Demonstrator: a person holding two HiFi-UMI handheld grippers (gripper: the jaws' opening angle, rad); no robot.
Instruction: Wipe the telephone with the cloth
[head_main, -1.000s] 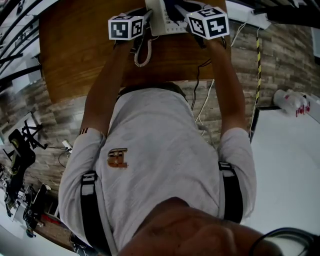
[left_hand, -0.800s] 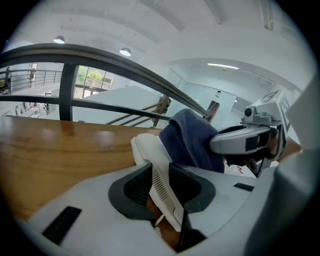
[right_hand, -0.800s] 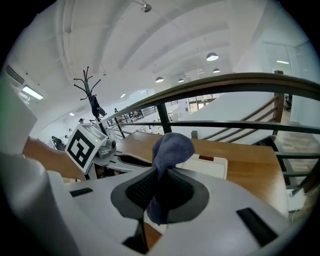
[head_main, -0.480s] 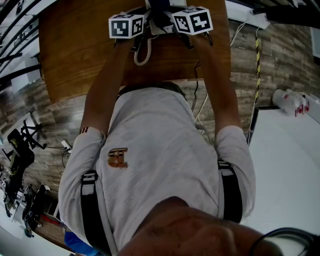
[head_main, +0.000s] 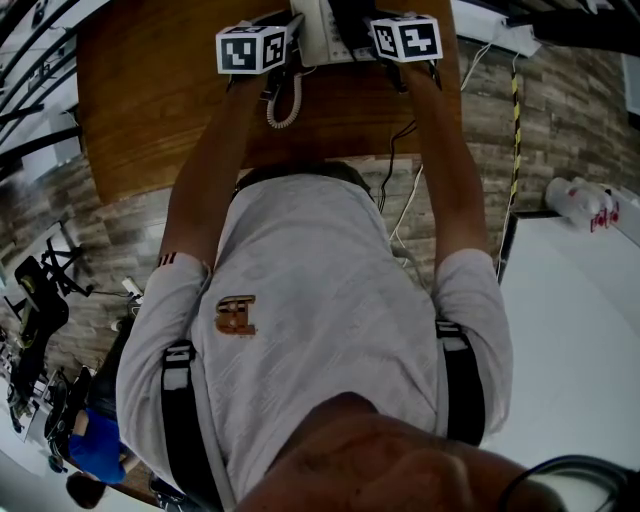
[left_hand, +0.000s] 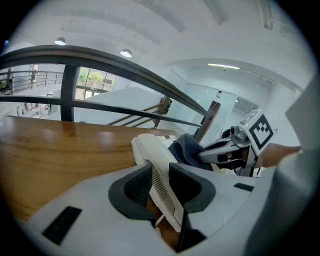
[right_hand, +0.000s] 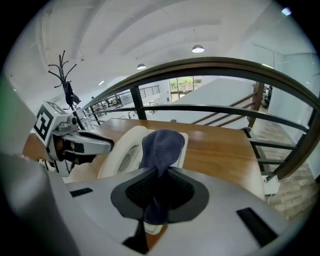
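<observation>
A cream telephone (head_main: 318, 35) sits at the far edge of a wooden table (head_main: 150, 100), its coiled cord (head_main: 283, 102) trailing toward me. In the left gripper view my left gripper (left_hand: 161, 182) is shut on the phone's handset (left_hand: 155, 160), which lies on the base. My right gripper (right_hand: 159, 187) is shut on a dark blue cloth (right_hand: 161, 146), and the cloth's free end rests on the telephone body (right_hand: 122, 150) beside the handset. From the head view only the marker cubes show, the left one (head_main: 250, 48) and the right one (head_main: 405, 38), on either side of the phone.
A dark metal railing (left_hand: 100, 55) runs just behind the table's far edge. Thin cables (head_main: 400, 180) hang off the near edge by my right arm. A white surface (head_main: 570, 330) lies to my right, and a coat stand (right_hand: 67, 85) rises beyond the table's left end.
My right gripper swept left across the phone with the cloth, then came back to the right. The left gripper kept still on the handset.
</observation>
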